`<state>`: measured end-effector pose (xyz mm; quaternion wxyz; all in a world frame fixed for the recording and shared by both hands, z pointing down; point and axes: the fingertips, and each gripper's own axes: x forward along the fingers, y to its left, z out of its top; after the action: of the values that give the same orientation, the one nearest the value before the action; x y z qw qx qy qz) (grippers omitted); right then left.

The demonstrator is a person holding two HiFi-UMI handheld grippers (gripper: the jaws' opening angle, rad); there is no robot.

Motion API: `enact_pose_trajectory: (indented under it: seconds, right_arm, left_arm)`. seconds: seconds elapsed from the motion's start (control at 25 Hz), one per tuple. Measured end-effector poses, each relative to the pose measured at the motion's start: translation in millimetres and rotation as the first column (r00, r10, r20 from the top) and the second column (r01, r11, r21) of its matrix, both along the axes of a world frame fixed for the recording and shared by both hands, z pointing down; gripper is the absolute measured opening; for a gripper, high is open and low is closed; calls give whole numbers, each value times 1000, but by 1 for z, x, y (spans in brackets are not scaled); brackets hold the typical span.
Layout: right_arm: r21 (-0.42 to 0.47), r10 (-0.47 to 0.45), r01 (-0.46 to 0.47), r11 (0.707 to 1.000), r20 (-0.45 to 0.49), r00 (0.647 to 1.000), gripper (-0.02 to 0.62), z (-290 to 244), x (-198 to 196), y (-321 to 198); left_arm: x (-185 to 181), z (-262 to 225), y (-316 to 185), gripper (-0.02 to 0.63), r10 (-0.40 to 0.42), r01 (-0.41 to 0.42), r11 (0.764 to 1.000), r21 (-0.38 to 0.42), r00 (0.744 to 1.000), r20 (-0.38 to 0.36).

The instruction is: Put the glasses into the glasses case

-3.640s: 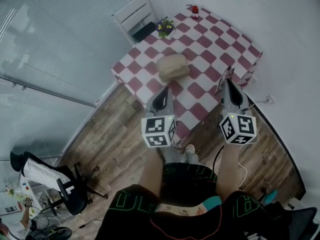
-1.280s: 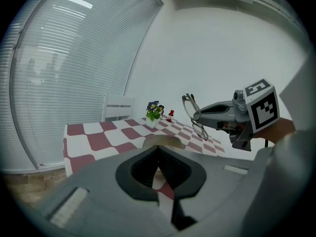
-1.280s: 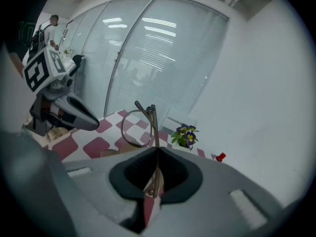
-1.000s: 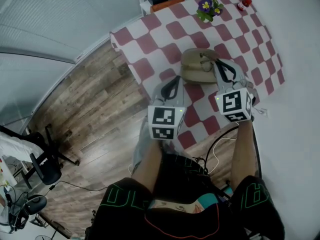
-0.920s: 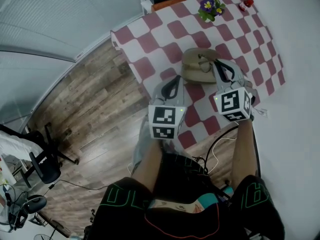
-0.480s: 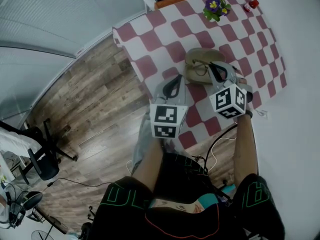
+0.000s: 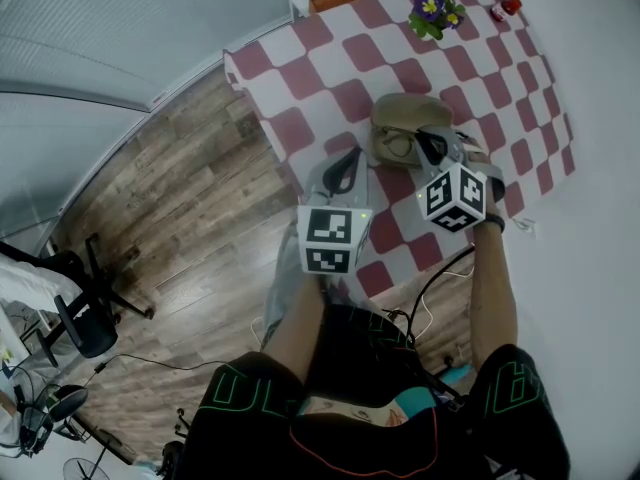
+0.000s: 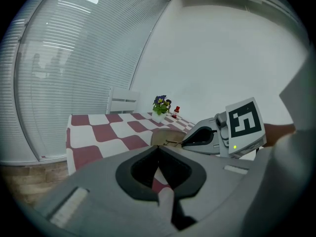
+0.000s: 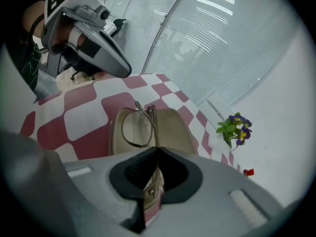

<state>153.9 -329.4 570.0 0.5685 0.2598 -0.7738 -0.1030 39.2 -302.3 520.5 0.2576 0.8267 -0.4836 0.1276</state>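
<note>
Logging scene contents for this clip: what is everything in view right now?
Table: one, red-and-white checked cloth, before the person.
Glasses case: one, beige, open on the table.
Glasses: one pair, thin-framed, held over the case.
Flowerpot: one, purple flowers, table's far end.
Small red object: one, beside the flowerpot.
White chair: one, behind the table.
Office chair: one, black, on the wooden floor.
Left tool: grey, shut, empty.
Right tool: grey, shut on the glasses.

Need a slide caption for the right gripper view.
Right gripper shut on the glasses, holding them over the tan case.
</note>
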Motion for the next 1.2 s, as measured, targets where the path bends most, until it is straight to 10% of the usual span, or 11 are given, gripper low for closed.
enact_pose_trajectory:
  seconds: [1.2]
  right_arm:
    - [89, -54, 69, 994, -161, 985, 64, 18, -6, 21]
  left_arm:
    - [-2, 8, 15, 9, -10, 10, 1000, -20, 1000, -30]
